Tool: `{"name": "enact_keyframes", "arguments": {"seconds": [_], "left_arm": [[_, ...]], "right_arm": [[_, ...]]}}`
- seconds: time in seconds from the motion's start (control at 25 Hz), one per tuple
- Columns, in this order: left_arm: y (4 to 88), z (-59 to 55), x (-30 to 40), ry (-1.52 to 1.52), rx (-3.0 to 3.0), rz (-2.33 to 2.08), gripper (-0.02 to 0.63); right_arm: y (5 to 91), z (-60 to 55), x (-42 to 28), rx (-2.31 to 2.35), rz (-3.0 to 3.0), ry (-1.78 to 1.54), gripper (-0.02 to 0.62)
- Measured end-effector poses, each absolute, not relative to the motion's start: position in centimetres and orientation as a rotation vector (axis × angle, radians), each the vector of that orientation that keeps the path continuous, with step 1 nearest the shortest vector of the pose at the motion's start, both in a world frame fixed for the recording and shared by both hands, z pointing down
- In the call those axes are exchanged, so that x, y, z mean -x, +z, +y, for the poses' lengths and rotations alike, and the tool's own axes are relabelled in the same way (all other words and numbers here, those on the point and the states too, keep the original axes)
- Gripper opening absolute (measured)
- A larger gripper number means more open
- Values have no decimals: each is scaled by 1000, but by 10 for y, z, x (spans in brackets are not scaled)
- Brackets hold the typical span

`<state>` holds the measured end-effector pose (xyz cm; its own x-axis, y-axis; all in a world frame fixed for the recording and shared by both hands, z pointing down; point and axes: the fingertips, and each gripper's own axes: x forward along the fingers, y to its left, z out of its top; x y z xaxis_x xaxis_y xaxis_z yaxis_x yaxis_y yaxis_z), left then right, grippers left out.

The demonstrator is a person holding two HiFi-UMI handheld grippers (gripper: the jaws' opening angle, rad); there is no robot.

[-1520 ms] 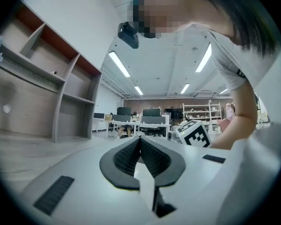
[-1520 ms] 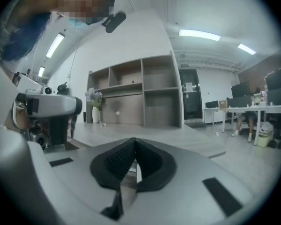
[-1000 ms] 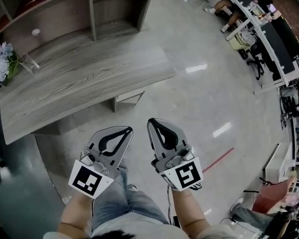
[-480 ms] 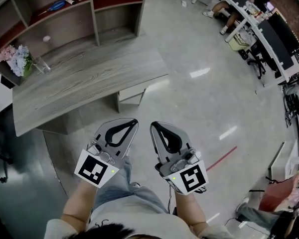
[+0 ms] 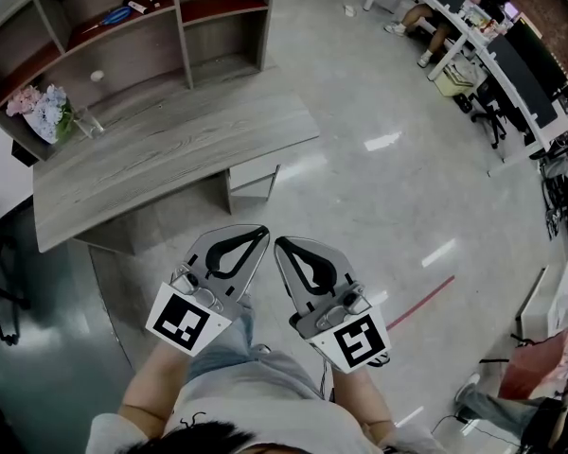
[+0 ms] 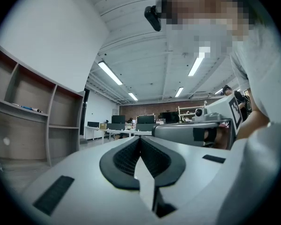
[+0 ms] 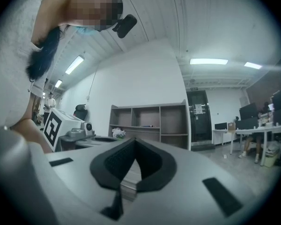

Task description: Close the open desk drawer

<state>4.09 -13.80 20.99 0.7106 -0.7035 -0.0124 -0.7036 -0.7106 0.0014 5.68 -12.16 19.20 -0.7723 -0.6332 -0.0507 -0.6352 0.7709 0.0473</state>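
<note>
While the left gripper (image 5: 259, 233) and the right gripper (image 5: 280, 245) hang side by side in front of the person's legs, each has its jaws pressed together at the tips and nothing is between them. Both point away from the body, toward the desk (image 5: 161, 149). The tips of the two are close but apart. Ahead of them, across a strip of glossy floor (image 5: 379, 206), the drawer (image 5: 255, 180) is under the near long edge of the desk, close to its right end. It is pulled out, with its pale front facing the grippers, and it sticks out across the desk's long axis, which runs from lower left to upper right in the head view. On the far left part of the desk top stand flowers (image 5: 44, 110) and a glass (image 5: 87, 121) just beside them. Behind the desk is an open shelf (image 5: 175, 26), with a small white ball (image 5: 97, 77) in a lower compartment. To the right of the grippers a red line (image 5: 422, 302) lies on the floor, and well away at the upper right stand office desks (image 5: 511, 74).
</note>
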Motion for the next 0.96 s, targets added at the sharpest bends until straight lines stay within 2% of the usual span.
{"name": "enact_keyframes", "arguments": {"seconds": [0.96], "left_arm": [[195,-103,-53,76,2913,1120,11]], "right_arm": [[176,-86,-63,1064,2883,119,9]]}}
